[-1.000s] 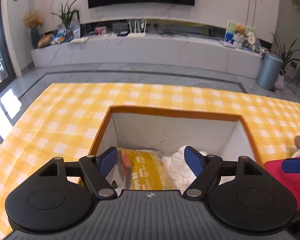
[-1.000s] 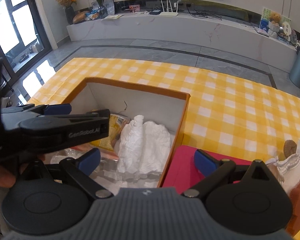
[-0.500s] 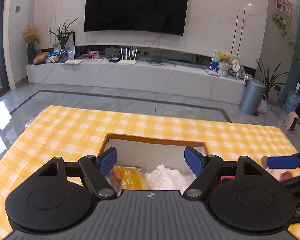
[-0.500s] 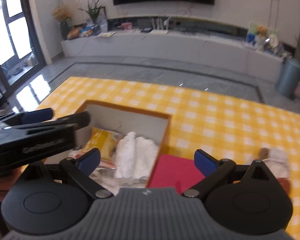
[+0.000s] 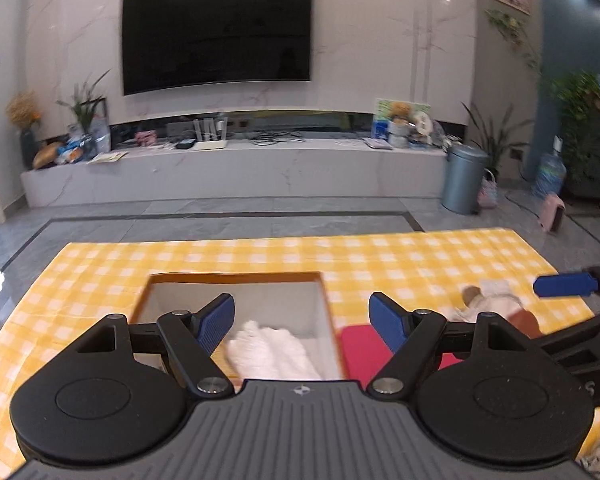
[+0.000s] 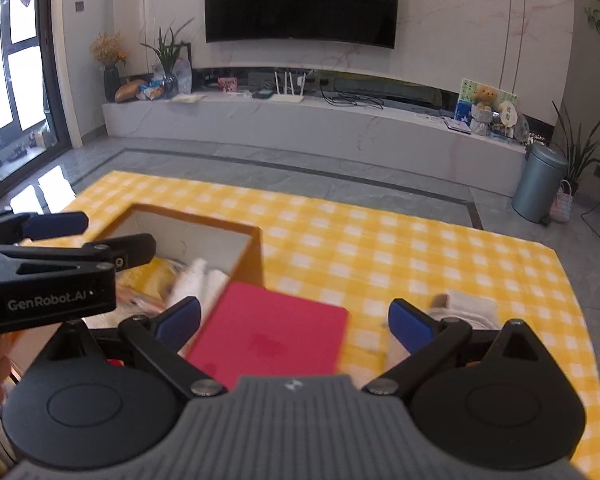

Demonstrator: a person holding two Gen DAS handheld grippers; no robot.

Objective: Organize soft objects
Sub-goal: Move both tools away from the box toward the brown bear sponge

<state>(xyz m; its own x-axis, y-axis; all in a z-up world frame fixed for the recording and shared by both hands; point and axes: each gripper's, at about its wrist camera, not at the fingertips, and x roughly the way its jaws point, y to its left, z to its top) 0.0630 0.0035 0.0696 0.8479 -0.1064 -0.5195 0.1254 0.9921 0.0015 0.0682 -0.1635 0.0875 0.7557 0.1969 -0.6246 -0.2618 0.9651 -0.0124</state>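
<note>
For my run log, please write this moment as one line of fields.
left gripper: open, empty | right gripper: open, empty | white towel: in orange box | red pad: beside box, on table

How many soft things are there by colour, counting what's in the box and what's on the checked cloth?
White: 2, a fluffy white cloth in the box and a white bundle on the checked cloth
Red: 1, the red pad
Yellow: 1, a yellow packet in the box
Total: 4

Television on marble wall. Below it, long stone shelf: router under the television, vase of dried flowers at shelf's left end, teddy bear towards right end. Grey bin on floor, right of shelf.
</note>
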